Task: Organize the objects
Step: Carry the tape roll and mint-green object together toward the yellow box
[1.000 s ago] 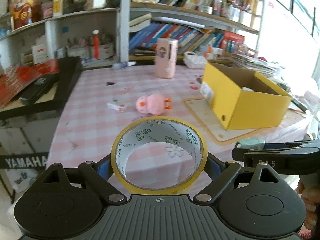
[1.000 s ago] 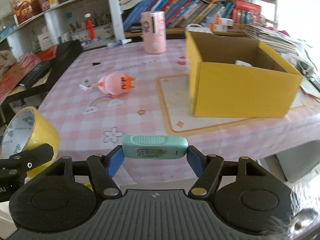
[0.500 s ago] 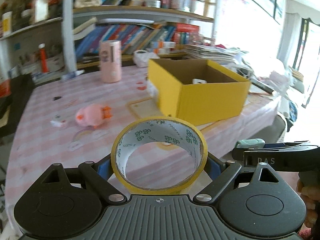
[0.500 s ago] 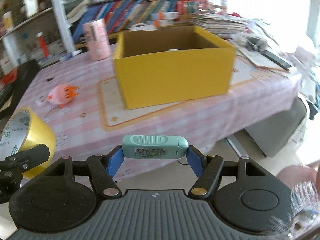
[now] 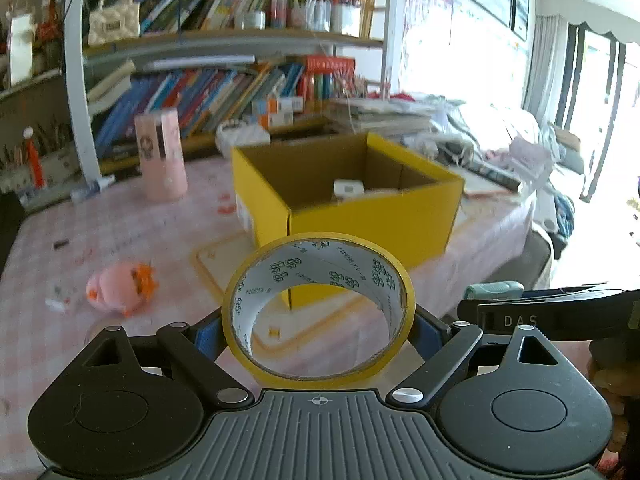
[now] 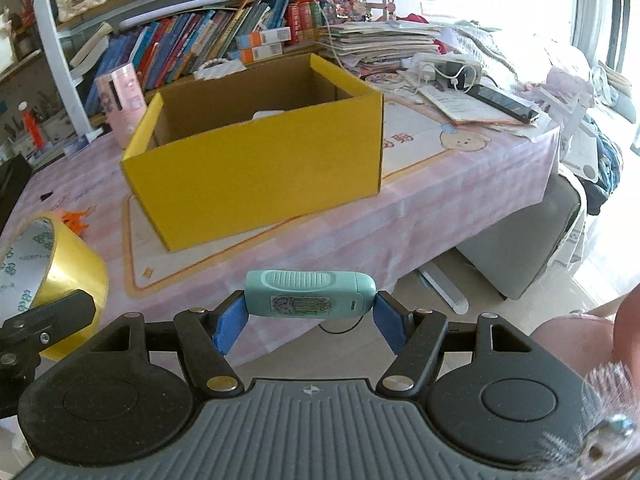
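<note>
My left gripper (image 5: 318, 330) is shut on a yellow tape roll (image 5: 396, 280), held above the table's near edge; the roll also shows at the left of the right wrist view (image 6: 76, 268). My right gripper (image 6: 310, 314) is shut on a small teal device (image 6: 310, 294), held off the table's front edge. An open yellow cardboard box (image 5: 372, 220) stands ahead on a mat; it also shows in the right wrist view (image 6: 256, 176), with a white item (image 5: 348, 189) inside. A pink plush toy (image 5: 118, 288) lies on the tablecloth to the left.
A pink cylinder (image 5: 161, 154) stands behind the box, in front of bookshelves (image 5: 224, 84). Papers, a power strip and a phone (image 6: 460, 80) lie on the table's right end. A grey seat (image 6: 524, 240) stands beside the table.
Both grippers have swung right and risen with their loads. The yellow box now sits straight ahead and its inside shows; the plush toy has shifted to the left.
</note>
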`<state>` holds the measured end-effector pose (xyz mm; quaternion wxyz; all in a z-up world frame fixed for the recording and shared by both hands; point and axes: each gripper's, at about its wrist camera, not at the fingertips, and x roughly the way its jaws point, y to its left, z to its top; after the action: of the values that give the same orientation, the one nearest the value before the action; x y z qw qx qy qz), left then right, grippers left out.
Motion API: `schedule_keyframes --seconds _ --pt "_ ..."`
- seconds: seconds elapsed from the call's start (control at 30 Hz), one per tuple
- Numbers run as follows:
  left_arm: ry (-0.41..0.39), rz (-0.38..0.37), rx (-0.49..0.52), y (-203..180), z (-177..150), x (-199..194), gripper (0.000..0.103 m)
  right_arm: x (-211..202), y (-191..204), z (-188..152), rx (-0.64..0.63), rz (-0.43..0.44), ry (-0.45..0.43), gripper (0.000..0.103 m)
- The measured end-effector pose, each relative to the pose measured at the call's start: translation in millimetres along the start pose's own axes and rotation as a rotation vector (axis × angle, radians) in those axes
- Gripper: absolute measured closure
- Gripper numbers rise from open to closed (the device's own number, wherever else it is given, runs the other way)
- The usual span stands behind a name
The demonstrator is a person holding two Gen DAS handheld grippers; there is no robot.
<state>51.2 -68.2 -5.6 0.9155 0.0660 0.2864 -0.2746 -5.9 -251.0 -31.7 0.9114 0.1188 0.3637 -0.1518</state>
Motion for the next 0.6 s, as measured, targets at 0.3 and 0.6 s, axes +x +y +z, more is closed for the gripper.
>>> schedule_keyframes --seconds 0.3,0.6 --pt "-0.12 0.043 0.012 -11 40 18 0.012 7 -18 58 0.011 0.011 -0.151 0.037" --pt "-0.183 0.084 0.033 -28 78 60 0.012 33 -30 127 -0.056 0.068 -0.266 0.037"
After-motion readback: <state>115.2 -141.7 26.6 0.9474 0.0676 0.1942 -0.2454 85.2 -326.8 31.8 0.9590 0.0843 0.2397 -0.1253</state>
